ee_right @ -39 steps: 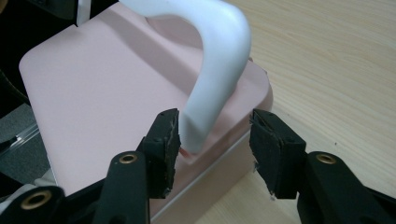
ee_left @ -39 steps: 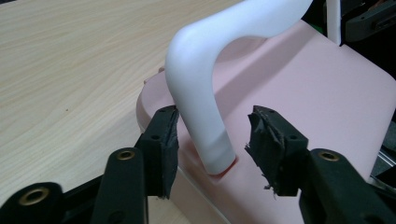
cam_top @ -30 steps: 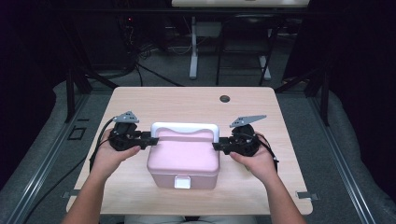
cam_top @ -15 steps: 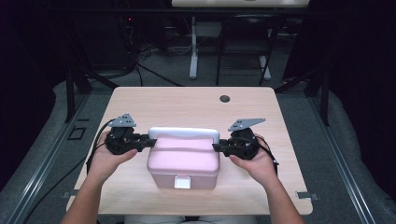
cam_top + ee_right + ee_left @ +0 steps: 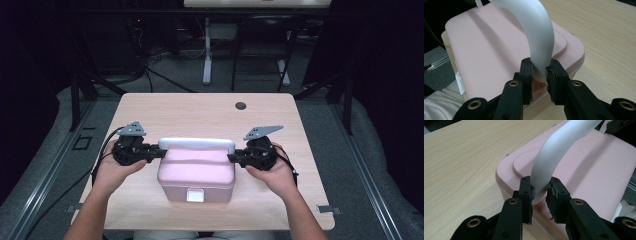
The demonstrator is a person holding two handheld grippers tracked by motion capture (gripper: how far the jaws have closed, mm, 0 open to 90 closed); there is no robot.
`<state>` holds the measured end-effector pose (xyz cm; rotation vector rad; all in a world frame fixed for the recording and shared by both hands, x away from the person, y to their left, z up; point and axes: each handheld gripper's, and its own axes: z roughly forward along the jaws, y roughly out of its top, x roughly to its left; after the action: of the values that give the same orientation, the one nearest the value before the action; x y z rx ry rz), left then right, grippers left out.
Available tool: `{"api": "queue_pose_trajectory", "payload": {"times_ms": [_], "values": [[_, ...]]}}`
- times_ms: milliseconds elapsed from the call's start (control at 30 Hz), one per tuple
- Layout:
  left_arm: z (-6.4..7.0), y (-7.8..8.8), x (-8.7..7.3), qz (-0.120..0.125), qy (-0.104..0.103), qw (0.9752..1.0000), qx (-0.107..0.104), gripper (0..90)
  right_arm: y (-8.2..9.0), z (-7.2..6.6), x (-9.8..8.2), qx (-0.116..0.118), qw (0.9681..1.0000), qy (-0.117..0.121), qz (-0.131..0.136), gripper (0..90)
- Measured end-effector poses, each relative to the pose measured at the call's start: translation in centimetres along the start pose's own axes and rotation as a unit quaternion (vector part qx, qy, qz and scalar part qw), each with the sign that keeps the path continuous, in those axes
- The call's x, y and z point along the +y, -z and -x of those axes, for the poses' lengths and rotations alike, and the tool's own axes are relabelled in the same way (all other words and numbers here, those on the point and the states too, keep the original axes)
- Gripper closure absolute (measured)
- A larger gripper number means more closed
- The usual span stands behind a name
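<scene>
Count: one pale wooden table (image 5: 150,110); one pink plastic lidded box (image 5: 196,172); one white curved plastic carry handle (image 5: 196,143); two black hand-held grippers; one small dark round grommet (image 5: 241,105) in the table's far edge.
Left gripper (image 5: 159,151): at the box's left end; in the left gripper view (image 5: 539,195) its pads pinch the handle's left leg where that leg meets the lid. Its jaws have just been closing, with that leg between them.
Box position: middle of the table towards the near edge, between the two grippers, resting on the tabletop.
Box contents: cannot tell; the lid is down. A white clasp (image 5: 195,195) sits on the near face.
Handle: arches over the lid's far side from end to end, standing up from the lid in both gripper views.
Right gripper (image 5: 232,158): at the box's right end; in the right gripper view (image 5: 539,72) its pads pinch the handle's right leg low down. Its jaws have just been closing, with that leg between them.
Change from earlier frames: a second ago both pairs of jaws stood wider about the handle's ends; now both are pressed onto it. Box, handle and both hands sit where they were.
</scene>
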<state>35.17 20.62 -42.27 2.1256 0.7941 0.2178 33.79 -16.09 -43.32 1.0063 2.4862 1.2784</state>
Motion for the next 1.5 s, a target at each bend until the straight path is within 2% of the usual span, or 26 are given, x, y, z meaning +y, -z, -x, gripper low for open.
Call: {"api": "queue_pose_trajectory", "payload": {"times_ms": [67, 133, 200, 367, 533, 600, 667, 700, 733, 767, 800, 867, 967, 1100, 1133, 1200, 1267, 1333, 1500], "values": [[-0.4, 0.0, 0.2, 0.002, 0.014, 0.9999, -0.008, 73.7, 0.0, 0.2, 0.3, 0.007, 0.9999, -0.01, -0.002, 75.0], [-0.6, 0.1, 0.3, 0.003, 0.018, 0.9997, -0.015, 73.7, 0.1, 0.4, 0.4, 0.012, 0.9998, -0.014, -0.001, 75.1], [-1.0, 0.3, 0.9, 0.006, 0.029, 0.9993, -0.022, 73.5, 0.4, 0.9, 0.9, 0.028, 0.9992, -0.029, 0.0, 75.4], [-1.0, 1.2, 1.6, 0.005, 0.021, 0.9998, -0.004, 68.7, 0.7, 1.2, 1.5, 0.035, 0.9986, -0.039, 0.004, 75.8], [-0.8, 2.7, 1.3, 0.003, 0.013, 0.9999, 0.003, 69.0, 0.8, 1.4, 1.5, 0.044, 0.998, -0.045, 0.01, 76.0], [-0.5, 3.5, 0.7, 0.0, 0.01, 0.9999, 0.009, 70.3, 0.9, 1.5, 1.5, 0.043, 0.9979, -0.046, 0.013, 76.0], [-0.5, 4.0, 0.1, -0.001, 0.008, 1.0, 0.005, 74.4, 1.0, 1.5, 1.7, 0.041, 0.9979, -0.048, 0.017, 75.9], [-0.3, 4.3, -0.7, -0.005, 0.008, 1.0, 0.001, 76.1, 1.0, 1.5, 1.8, 0.04, 0.9978, -0.049, 0.02, 75.9], [-0.3, 4.3, -0.7, -0.005, 0.008, 1.0, 0.001, 78.1, 1.0, 1.5, 1.8, 0.04, 0.9978, -0.049, 0.02, 75.9], [0.0, 4.3, -1.5, -0.011, 0.006, 0.9999, -0.005, 79.8, 1.1, 1.5, 1.9, 0.038, 0.9977, -0.051, 0.024, 75.8], [0.0, 4.3, -1.5, -0.011, 0.006, 0.9999, -0.005, 80.4, 1.1, 1.5, 1.9, 0.038, 0.9977, -0.051, 0.024, 75.8], [0.3, 3.9, -2.6, -0.024, 0.006, 0.9997, -0.006, 82.5, 1.2, 1.6, 2.0, 0.037, 0.9975, -0.054, 0.028, 75.8], [0.5, 3.6, -2.9, -0.028, 0.004, 0.9996, -0.008, 85.4, 1.2, 1.6, 2.0, 0.036, 0.9974, -0.055, 0.029, 75.7], [1.3, 3.0, -2.8, -0.039, -0.009, 0.9991, -0.018, 89.1, 1.3, 1.5, 2.2, 0.033, 0.9976, -0.055, 0.026, 75.6], [1.6, 2.6, -2.7, -0.048, -0.019, 0.9986, -0.011, 89.5, 1.3, 1.5, 2.3, 0.029, 0.9979, -0.051, 0.026, 75.5], [1.8, 2.4, -2.6, -0.057, -0.024, 0.998, -0.008, 89.6, 1.3, 1.6, 2.4, 0.028, 0.9981, -0.051, 0.022, 75.5], [2.1, 1.7, -2.7, -0.061, -0.026, 0.9973, -0.033, 89.7, 1.3, 1.6, 2.5, 0.03, 0.9978, -0.054, 0.026, 75.5], [2.3, 1.4, -2.6, -0.069, -0.032, 0.9966, -0.031, 89.7, 1.4, 1.6, 2.5, 0.03, 0.9978, -0.053, 0.024, 75.5], [2.8, 0.6, -2.4, -0.072, -0.041, 0.9957, -0.041, 89.7, 1.4, 1.6, 2.6, 0.028, 0.9978, -0.054, 0.024, 75.3]]}}
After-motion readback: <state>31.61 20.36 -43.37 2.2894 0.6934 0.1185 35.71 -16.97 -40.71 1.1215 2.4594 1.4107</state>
